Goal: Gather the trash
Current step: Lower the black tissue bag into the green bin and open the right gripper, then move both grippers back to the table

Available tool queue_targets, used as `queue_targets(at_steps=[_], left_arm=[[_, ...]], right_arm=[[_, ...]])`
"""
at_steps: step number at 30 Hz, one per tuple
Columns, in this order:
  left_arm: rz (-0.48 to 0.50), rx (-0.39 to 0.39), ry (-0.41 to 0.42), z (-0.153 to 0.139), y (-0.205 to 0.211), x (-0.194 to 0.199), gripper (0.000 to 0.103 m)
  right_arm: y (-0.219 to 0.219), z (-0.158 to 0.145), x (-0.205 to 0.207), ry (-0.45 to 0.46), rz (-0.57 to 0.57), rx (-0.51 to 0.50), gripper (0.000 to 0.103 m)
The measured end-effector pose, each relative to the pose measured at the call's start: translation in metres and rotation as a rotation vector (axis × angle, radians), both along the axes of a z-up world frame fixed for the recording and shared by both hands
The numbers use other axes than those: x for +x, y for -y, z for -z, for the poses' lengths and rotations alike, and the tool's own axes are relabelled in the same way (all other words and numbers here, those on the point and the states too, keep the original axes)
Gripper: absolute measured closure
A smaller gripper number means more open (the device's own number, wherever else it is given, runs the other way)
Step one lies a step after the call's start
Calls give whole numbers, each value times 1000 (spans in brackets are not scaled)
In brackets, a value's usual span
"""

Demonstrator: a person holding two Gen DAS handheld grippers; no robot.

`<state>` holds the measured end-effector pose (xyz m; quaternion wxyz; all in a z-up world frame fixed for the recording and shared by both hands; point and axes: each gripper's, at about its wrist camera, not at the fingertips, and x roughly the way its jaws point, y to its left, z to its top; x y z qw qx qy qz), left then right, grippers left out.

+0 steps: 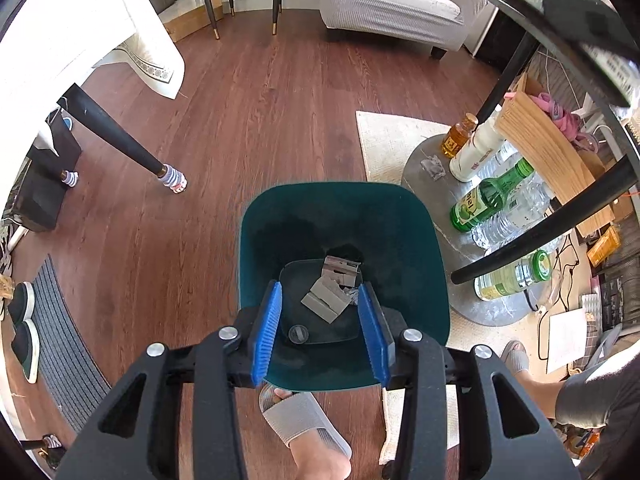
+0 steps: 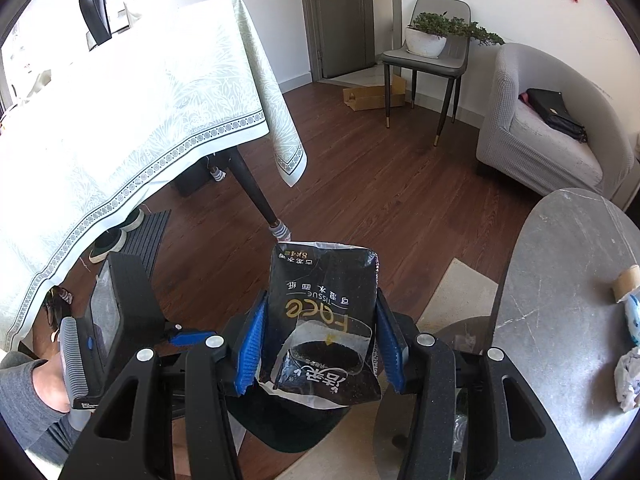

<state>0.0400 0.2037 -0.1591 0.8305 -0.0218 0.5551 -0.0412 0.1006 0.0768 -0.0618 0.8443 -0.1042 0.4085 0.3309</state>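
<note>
Teal bin on the floor, tissue packet held above it.

The left gripper (image 1: 323, 330) hangs over the teal bin (image 1: 420, 240) with fingers apart and nothing between them; grey cardboard scraps (image 1: 330, 294) lie at the bin's bottom. The right gripper (image 2: 320, 342) has its blue fingers (image 2: 250, 344) clamped on a black tissue packet (image 2: 320, 292), crumpled and glossy, with gold lettering and a torn clear window.

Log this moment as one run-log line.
left gripper: open above teal plastic bin | right gripper: shut on black tissue wrapper | grey card scrap in bin
</note>
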Motion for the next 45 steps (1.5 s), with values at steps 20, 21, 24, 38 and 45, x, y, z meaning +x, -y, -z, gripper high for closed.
queue_targets(at_steps=[20, 21, 24, 38, 45], left_arm=[[-111, -62, 245, -95, -50, -25, 80], [-112, -64, 256, -100, -50, -26, 82], [-113, -71, 291, -113, -48, -30, 85], [-109, -84, 395, -162, -42, -35, 86], [-107, -105, 430, -177, -34, -30, 86]], right_arm=[[-58, 70, 0, -143, -65, -67, 53], [-61, 74, -1, -151, -73, -73, 52], [-68, 87, -5, -168, -94, -103, 52], [-77, 143, -23, -234, -173, -226, 51], [-73, 155, -33, -224, -195, -300, 35]])
